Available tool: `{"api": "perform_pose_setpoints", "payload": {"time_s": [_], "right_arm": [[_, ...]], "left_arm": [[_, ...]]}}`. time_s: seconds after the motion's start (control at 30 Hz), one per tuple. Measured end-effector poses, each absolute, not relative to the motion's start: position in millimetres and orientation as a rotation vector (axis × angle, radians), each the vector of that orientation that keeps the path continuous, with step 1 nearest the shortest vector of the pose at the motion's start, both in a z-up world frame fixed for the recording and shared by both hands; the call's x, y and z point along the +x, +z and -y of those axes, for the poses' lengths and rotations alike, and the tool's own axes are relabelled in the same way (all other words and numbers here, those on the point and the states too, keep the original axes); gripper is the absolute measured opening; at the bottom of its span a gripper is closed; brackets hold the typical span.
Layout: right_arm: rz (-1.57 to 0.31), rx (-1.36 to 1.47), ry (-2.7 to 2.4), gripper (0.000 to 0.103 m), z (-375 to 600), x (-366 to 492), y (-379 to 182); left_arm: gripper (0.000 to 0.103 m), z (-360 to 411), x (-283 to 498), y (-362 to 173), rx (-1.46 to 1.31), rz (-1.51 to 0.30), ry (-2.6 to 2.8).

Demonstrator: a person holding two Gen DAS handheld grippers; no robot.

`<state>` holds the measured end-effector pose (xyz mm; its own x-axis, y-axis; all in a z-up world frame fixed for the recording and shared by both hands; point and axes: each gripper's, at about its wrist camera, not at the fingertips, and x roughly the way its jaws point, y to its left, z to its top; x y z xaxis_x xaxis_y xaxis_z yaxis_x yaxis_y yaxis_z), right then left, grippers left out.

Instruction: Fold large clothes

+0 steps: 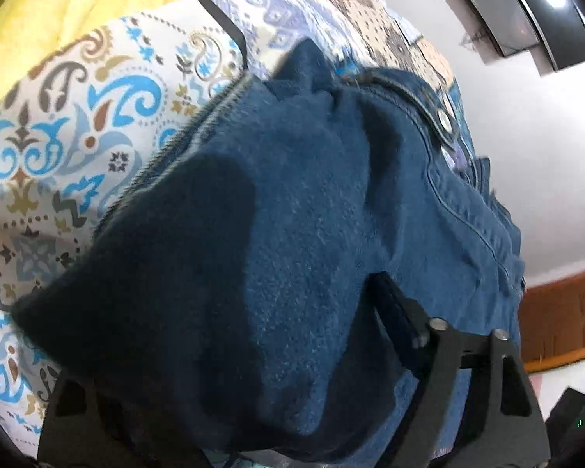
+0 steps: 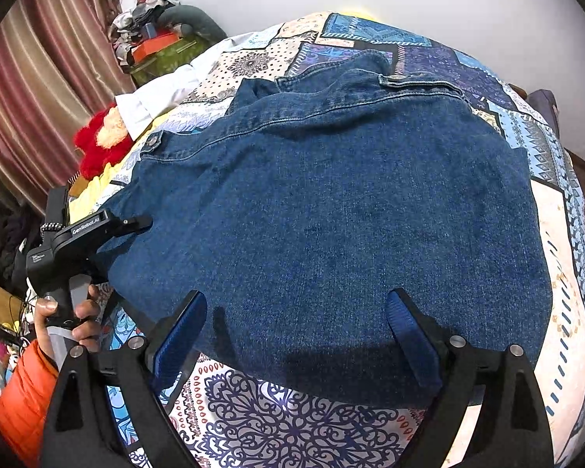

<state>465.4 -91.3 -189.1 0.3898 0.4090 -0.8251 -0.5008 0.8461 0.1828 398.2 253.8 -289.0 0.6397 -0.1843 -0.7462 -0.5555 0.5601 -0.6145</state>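
A blue denim jacket [image 2: 331, 202] lies spread, back up, on a patterned bedspread [image 2: 284, 425]. My right gripper [image 2: 296, 312] is open, its blue-padded fingers [image 2: 183, 331] hovering over the jacket's near hem, holding nothing. My left gripper [image 2: 136, 222] is at the jacket's left edge, held by a hand in an orange sleeve. In the left wrist view the jacket [image 1: 292, 234] is bunched over the left gripper [image 1: 253, 351]; denim covers the left finger and drapes against the right finger [image 1: 394, 304], which looks closed on the fabric.
A red and cream plush toy [image 2: 101, 140] and a white cloth [image 2: 156, 97] lie at the bed's left side. A pile of clutter [image 2: 152, 39] sits at the far corner. Yellow fabric [image 1: 78, 7] lies beyond the bedspread [image 1: 58, 136]. A wall-mounted screen [image 1: 526, 19] is at upper right.
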Motion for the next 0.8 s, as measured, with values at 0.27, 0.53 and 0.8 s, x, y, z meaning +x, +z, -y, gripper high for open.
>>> {"api": "perform_pose_setpoints", "payload": {"time_s": [0.27,0.53,0.8], "right_arm": [[-1.053,-0.071,0.546,0.093,93.3,462.9,-183.4],[-1.027,-0.072,0.580,0.092,77.1,449.9,-151.5],[-1.037,-0.168,0.707,0.092,-10.2,444.5,-162.2]], "left_arm": [[0.026,-265.0,374.2,-251.8,-1.024,-0.800,0.284],[0.021,-239.4,335.3,-150.8,-0.618,-0.622,0.328],[0.021,-257.8,287.9,-120.2,-0.465,-0.558,0.429]]}}
